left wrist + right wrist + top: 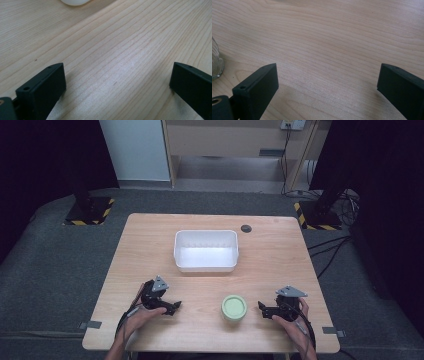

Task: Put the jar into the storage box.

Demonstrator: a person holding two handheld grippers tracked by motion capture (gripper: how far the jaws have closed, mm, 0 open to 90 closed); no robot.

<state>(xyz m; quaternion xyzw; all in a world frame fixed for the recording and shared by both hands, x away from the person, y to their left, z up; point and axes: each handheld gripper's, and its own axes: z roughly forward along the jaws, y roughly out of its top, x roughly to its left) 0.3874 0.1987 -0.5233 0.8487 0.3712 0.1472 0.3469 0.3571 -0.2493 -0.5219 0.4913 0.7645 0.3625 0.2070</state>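
Currently, items left to right on the table point(150, 240):

Left gripper point(174, 307): near edge, left side, held in a hand, jaws pointing toward 3 o'clock. Released; the left gripper view shows its jaws wide apart over bare wood, nothing between them.

Bin point(205, 250): white, rectangular, empty, at table centre, long axis running 9 to 3 o'clock. Lies at about 1 o'clock from the left gripper, well apart.

Jar point(234, 307): round, pale green lid, upright, near edge, between the two grippers. No long axis from above. Lies at 3 o'clock from the left gripper, at 9 o'clock from the right.

Right gripper point(261, 308): near edge, right side, jaws pointing toward 9 o'clock at the jar. Released, empty. Judged the nearer of the two to the jar, just beside it, not touching.

View notes: high view gives lid colour and whole layout. Right gripper view adds a ribbed glass wall of the jar point(216, 63) at its left edge, outside the jaws. Left gripper view catches a white curved rim point(75, 2) at top, probably the bin.
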